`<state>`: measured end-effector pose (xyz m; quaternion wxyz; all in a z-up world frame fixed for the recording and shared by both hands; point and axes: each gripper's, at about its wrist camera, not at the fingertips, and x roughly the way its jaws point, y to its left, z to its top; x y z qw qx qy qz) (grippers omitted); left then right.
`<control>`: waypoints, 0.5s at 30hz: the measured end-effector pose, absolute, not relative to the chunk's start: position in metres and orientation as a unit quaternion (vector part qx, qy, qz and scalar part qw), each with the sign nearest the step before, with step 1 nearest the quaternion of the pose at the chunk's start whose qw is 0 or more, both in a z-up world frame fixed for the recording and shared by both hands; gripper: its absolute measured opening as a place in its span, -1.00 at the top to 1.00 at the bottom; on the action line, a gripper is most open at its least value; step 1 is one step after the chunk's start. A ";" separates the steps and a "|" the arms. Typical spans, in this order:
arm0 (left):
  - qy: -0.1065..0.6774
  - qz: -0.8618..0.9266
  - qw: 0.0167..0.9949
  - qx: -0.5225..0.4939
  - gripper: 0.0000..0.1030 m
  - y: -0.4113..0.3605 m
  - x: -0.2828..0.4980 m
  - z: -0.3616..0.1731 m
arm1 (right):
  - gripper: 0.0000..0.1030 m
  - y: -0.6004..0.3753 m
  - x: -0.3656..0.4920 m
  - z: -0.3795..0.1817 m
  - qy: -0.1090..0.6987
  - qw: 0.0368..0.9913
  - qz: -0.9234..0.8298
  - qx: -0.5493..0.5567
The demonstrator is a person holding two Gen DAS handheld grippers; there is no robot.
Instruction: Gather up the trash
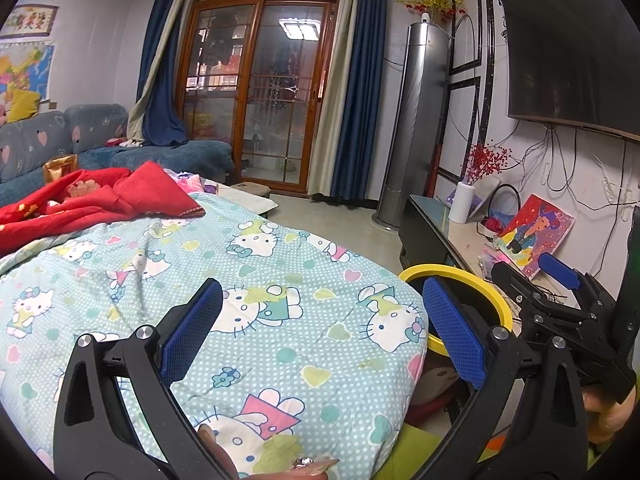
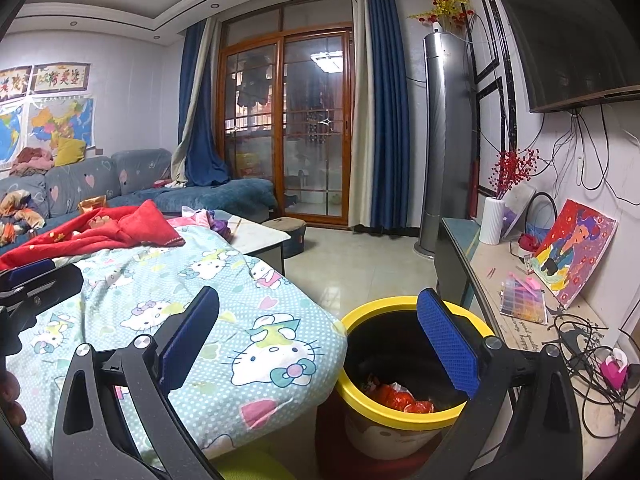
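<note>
Left wrist view: the left gripper (image 1: pixel 320 328) hangs with its blue-padded jaws spread wide and nothing between them, over the pale blue cartoon-cat quilt (image 1: pixel 180 280) covering the bed. At about four o'clock, just past the quilt's rounded corner, part of the yellow-rimmed round trash bin (image 1: pixel 502 304) shows. The right gripper (image 1: pixel 560 276) sits at three o'clock near that rim; from here I cannot tell how its jaws stand. No loose trash is visible on the quilt, so this looks like a moment between pickups.

Right wrist view: the right gripper (image 2: pixel 320 328) is also spread wide and empty. Its right finger crosses the bin (image 2: pixel 400 412), which stands at five o'clock, touching or just beside the quilt (image 2: pixel 240 320) corner. Red and orange wrappers (image 2: pixel 400 398) lie inside the bin. The next move likely calls for finding another scrap, perhaps on the cluttered beige TV bench (image 2: pixel 492 264) at three o'clock. Open floor runs toward twelve o'clock; the bench edge and its tangled black cables (image 2: pixel 580 344) crowd the right side.
</note>
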<state>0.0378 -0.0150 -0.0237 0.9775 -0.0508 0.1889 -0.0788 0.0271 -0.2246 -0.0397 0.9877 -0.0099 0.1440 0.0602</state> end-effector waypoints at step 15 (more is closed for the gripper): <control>0.190 -0.079 0.977 -0.050 -0.79 -0.015 0.038 -0.024 | -0.87 -0.225 0.027 -0.039 0.144 0.988 0.060 -0.010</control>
